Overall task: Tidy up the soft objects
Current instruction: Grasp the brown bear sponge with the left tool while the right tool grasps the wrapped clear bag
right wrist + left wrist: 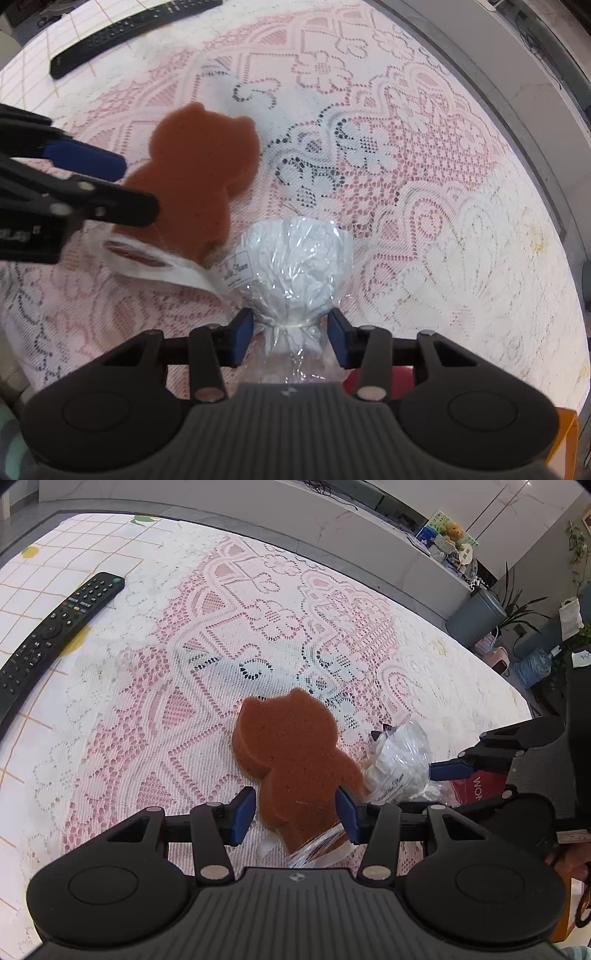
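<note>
Two soft things lie near the middle of the bench (461,657), on its pink-and-white lace cloth (155,709) — a brown bear-shaped sponge (291,749) and, just beside it at lower right, a white bundle wrapped in clear cellophane (295,266). Left claw (295,814) stands apart around the sponge's lower end; its blue pads seem just clear of the foam, though the edge is hard to read. Right claw (291,338) straddles the bundle's tied neck, pads apart and not pressing it. A clear strip of wrapping trails from under the sponge. At upper left lies a black remote control (55,627) — well apart from both.
</note>
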`<act>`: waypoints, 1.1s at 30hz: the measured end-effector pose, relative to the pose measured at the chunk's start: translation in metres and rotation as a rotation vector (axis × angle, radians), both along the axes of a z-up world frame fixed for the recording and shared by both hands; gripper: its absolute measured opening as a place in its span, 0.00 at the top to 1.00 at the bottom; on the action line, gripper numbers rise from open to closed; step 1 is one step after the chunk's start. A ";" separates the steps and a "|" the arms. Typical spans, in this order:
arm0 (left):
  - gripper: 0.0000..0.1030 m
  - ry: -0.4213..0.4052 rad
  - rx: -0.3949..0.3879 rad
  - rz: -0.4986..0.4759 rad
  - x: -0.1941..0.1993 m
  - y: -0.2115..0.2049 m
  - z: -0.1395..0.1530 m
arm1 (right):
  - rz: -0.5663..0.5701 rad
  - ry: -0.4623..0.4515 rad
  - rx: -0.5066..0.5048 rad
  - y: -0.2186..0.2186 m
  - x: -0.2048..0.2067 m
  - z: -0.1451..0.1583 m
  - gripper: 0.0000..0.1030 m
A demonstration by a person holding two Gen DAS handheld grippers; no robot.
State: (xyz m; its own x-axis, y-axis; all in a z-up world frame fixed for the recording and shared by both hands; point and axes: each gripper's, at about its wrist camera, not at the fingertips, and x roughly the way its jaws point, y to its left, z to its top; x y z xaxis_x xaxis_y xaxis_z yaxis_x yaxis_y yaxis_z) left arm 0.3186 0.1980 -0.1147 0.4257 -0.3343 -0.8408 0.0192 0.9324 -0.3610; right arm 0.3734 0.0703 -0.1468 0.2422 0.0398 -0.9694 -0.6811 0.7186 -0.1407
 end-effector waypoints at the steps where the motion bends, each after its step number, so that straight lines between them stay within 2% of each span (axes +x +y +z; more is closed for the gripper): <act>1: 0.44 -0.001 0.002 0.001 -0.001 0.001 0.000 | 0.007 -0.011 -0.006 0.000 -0.001 -0.001 0.61; 5: 0.44 -0.007 0.002 0.018 -0.004 0.004 0.003 | 0.018 -0.038 -0.003 -0.003 -0.005 -0.001 0.68; 8: 0.44 -0.016 0.005 0.027 -0.007 0.006 0.006 | 0.024 -0.083 -0.001 -0.005 -0.009 0.010 0.70; 16: 0.37 -0.037 0.015 0.029 -0.008 0.000 0.016 | 0.004 -0.185 0.082 -0.017 -0.012 0.081 0.69; 22: 0.32 -0.044 0.024 0.022 -0.008 -0.007 0.019 | 0.011 -0.286 0.102 -0.026 -0.023 0.130 0.69; 27: 0.31 -0.045 0.034 0.017 -0.008 -0.013 0.021 | -0.006 -0.376 0.099 -0.041 -0.023 0.170 0.69; 33: 0.31 -0.040 0.036 0.016 -0.003 -0.022 0.022 | -0.054 -0.451 0.142 -0.060 -0.021 0.216 0.69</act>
